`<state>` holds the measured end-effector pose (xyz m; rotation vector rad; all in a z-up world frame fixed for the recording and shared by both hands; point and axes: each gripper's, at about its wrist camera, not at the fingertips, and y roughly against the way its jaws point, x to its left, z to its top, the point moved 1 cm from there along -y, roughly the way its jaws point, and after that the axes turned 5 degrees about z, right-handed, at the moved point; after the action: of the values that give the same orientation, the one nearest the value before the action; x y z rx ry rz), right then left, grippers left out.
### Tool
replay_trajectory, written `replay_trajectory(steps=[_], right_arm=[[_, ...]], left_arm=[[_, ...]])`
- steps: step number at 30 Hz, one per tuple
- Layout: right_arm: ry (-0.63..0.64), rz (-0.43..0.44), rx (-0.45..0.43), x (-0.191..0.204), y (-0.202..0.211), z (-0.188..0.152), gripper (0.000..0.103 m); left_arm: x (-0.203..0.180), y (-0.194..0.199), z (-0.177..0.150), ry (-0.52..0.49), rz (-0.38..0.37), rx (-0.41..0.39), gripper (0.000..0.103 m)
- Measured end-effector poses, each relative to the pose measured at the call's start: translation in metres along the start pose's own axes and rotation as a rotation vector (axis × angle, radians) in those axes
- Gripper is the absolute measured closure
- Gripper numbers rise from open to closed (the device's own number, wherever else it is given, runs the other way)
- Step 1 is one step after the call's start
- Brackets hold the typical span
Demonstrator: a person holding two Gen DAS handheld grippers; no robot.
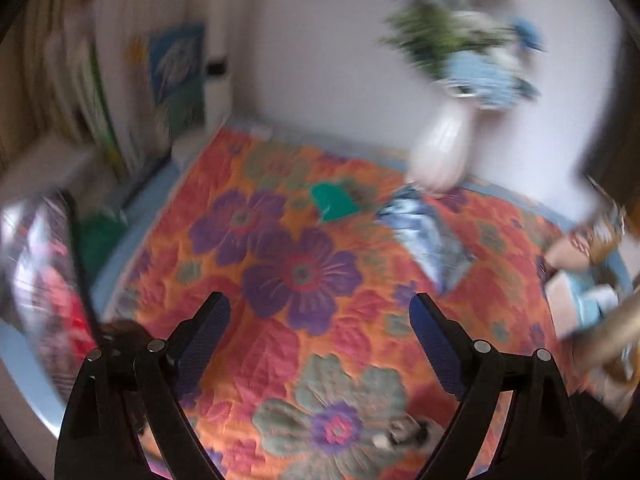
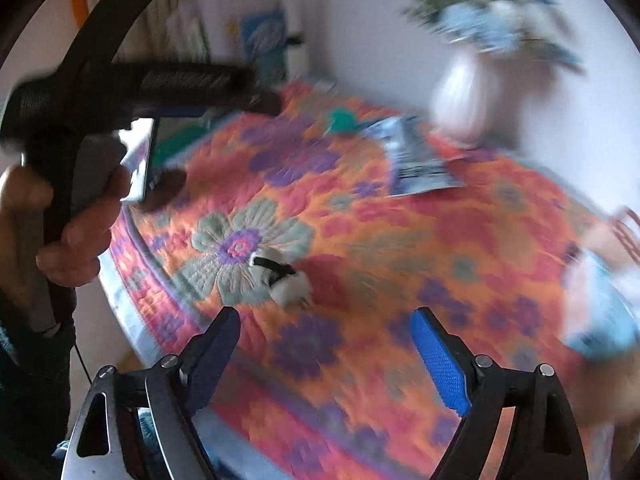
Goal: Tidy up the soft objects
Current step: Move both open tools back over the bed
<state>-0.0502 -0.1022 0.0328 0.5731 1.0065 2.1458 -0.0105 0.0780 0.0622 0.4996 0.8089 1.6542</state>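
Both views are blurred by motion. A table carries an orange floral quilted cloth [image 1: 320, 264]. On it lie a small white and black soft toy [image 2: 282, 276], a green soft piece [image 1: 334, 202] and a blue-white patterned cloth [image 1: 428, 236]. A doll in light blue clothes [image 1: 580, 280] lies at the right edge. My left gripper [image 1: 320, 344] is open and empty above the cloth, the toy [image 1: 404, 432] just below its right finger. My right gripper [image 2: 326, 360] is open and empty, just in front of the toy. The left gripper's body [image 2: 120, 92] shows at the left of the right wrist view.
A white vase [image 1: 440, 152] with blue flowers stands at the back of the table by the wall. Books and a picture [image 1: 176, 68] lean at the back left. A patterned bag [image 1: 40, 280] sits at the left edge.
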Motion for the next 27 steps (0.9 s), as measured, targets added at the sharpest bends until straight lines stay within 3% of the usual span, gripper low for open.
replay_trajectory(steps=[6,9,10,15,21,22,24,26,27], right_arm=[[0.026,0.059,0.089,0.009,-0.061,0.013,0.034],[0.079,0.037,0.073,0.018,-0.071,0.011,0.050],[0.097,0.034,0.068,0.022,-0.069,0.012,0.064],[0.101,-0.071,0.027,0.009,-0.070,0.017,0.066],[-0.019,-0.135,-0.019,-0.043,-0.063,0.016,0.066],[-0.048,-0.142,-0.033,-0.053,-0.062,0.015,0.066],[-0.105,-0.117,-0.050,-0.066,-0.061,0.015,0.066],[-0.130,-0.124,-0.064,-0.071,-0.059,0.017,0.066],[-0.140,-0.136,-0.071,-0.073,-0.058,0.016,0.066]], left_arm=[[0.032,-0.065,0.012,0.214,-0.060,0.115,0.013],[0.029,-0.084,0.030,0.262,-0.058,0.125,0.013],[0.026,-0.088,0.036,0.269,-0.066,0.120,0.013],[-0.001,-0.125,0.064,0.231,-0.015,0.086,0.013],[-0.010,-0.148,0.071,0.209,0.004,0.048,0.018],[-0.012,-0.148,0.071,0.197,0.012,0.036,0.021],[-0.019,-0.148,0.070,0.166,-0.018,0.010,0.042],[-0.023,-0.145,0.070,0.137,-0.046,-0.005,0.077],[-0.026,-0.142,0.070,0.119,-0.050,-0.015,0.077]])
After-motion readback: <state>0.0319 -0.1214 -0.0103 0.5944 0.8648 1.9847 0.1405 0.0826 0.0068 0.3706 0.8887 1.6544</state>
